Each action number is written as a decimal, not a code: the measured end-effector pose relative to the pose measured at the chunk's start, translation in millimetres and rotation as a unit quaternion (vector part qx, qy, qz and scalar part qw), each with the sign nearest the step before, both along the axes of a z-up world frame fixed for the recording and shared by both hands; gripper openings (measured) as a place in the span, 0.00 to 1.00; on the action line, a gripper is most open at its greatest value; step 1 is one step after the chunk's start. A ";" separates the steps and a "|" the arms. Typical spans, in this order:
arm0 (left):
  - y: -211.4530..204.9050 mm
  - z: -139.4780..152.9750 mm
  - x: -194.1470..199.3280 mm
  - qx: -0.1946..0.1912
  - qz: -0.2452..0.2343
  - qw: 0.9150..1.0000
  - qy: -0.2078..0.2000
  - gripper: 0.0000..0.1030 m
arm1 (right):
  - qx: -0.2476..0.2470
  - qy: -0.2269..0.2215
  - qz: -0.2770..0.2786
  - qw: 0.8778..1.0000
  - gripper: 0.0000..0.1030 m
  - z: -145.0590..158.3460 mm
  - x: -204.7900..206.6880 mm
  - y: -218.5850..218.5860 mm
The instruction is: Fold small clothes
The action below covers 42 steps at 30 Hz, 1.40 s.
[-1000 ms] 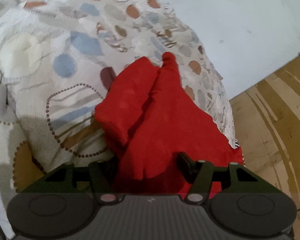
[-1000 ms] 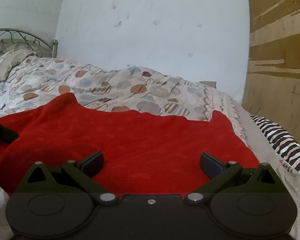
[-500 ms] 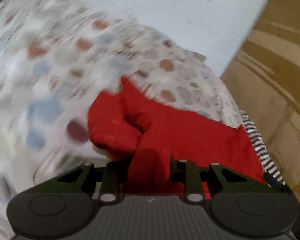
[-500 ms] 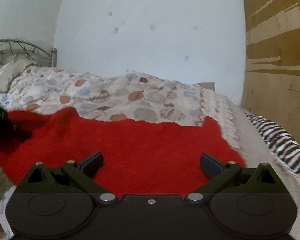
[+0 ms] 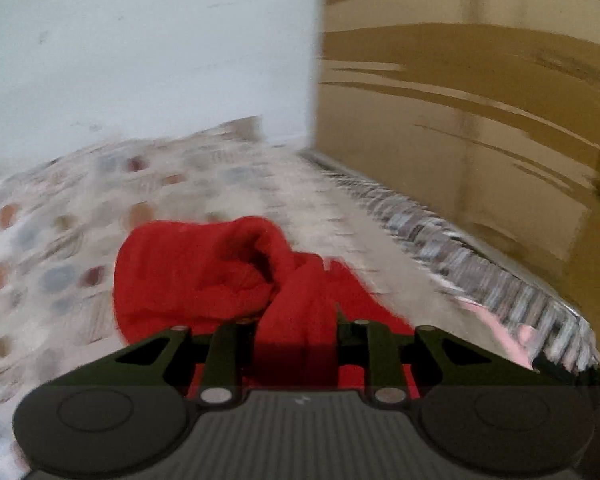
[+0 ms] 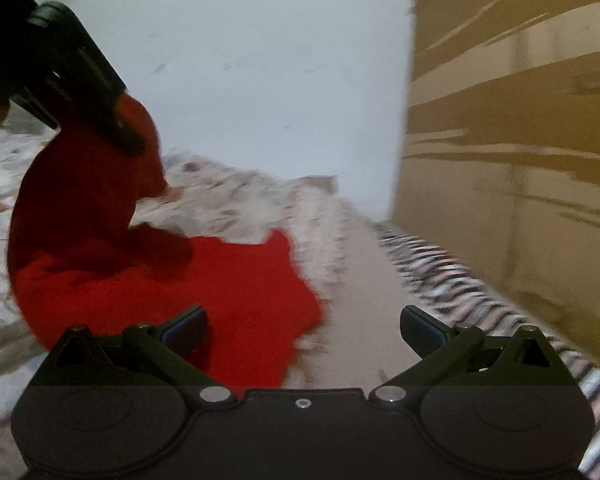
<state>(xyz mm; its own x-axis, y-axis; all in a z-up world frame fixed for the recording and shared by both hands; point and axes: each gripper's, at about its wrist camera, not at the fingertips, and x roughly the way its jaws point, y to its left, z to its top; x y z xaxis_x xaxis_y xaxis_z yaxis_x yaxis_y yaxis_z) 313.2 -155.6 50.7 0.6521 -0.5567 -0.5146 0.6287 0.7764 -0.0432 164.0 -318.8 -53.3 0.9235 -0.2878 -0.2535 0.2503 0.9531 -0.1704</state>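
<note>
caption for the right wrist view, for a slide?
Open right gripper hovers over red fleece garment on patterned bedspread; left gripper lifts one end.

The left wrist camera sat behind the left gripper [image 5: 296, 320] and looked forward along its fingers, close over the red cloth [image 5: 204, 276], toward the corner where the white wall [image 5: 140, 60] met the wooden panel [image 5: 480, 100]. The right wrist camera looked out low over the bed between the fingers of the right gripper [image 6: 302, 326], facing the same corner. Both views shared the red cloth [image 6: 228, 292], the patterned bedspread [image 6: 240, 196], wall and panel; the right view also caught the left gripper [image 6: 80, 88] from the side, up close at upper left.
</note>
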 end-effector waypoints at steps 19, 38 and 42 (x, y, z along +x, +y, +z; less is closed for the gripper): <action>17.1 -30.4 -62.1 -0.111 -0.099 0.985 -0.081 0.99 | 0.051 0.021 -0.154 0.987 0.99 2.2 -33.7 -69.8; 108.7 -63.0 -42.9 -0.152 0.068 0.986 0.001 1.00 | 0.355 0.073 0.071 0.929 1.00 63.3 129.5 -94.1; 109.9 -68.1 -37.1 -0.170 0.061 0.983 0.019 1.00 | 0.421 0.133 0.121 0.889 0.99 58.8 183.1 -82.4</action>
